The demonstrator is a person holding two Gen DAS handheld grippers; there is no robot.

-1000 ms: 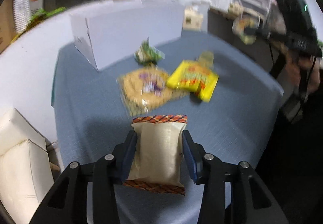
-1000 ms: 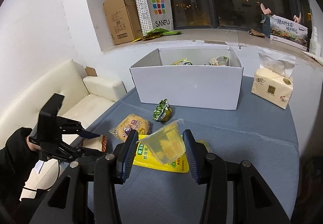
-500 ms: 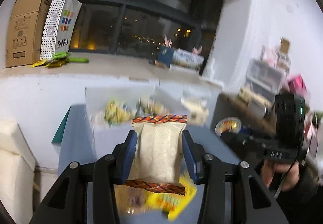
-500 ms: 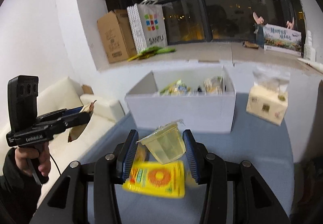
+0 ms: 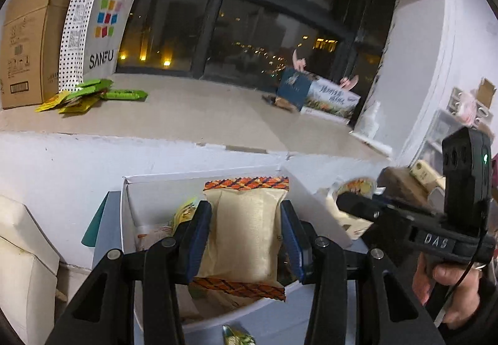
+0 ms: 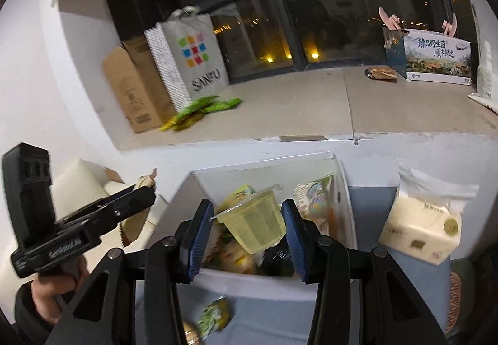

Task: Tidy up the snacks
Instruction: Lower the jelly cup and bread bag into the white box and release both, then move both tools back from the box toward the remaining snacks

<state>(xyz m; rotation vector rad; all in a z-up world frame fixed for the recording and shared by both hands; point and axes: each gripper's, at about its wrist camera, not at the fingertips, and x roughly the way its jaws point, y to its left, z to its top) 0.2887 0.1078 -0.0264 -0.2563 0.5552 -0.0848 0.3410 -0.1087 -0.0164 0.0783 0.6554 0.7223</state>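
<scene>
The white cardboard box (image 5: 314,198), open-topped with thin flat walls, sits just ahead of and below both tools, and several crinkly snack bags lie inside it. The left gripper (image 5: 246,234) is held level over the near wall of the box, its blue-padded fingers (image 5: 199,236) clamped on a cream pillow-shaped packet (image 5: 246,230) with orange-patterned crimped ends, which stands upright between the pads above the box opening. The right gripper (image 6: 249,233) points forward over the same box, its pads pressed against the sides of a translucent yellow jelly cup (image 6: 253,228), ribbed and tapering downward, sealed with a film lid, hanging above the bags in the box.

The left wrist view alone shows the right tool from the side, its black handle gripped by a bare hand (image 5: 448,286) to the right of the left tool. The right wrist view alone shows a soft tissue pack (image 6: 423,230) on the blue-grey cloth to the right of the box, and a small green wrapped snack (image 6: 214,317) on the cloth below the fingers, short of the box.
</scene>
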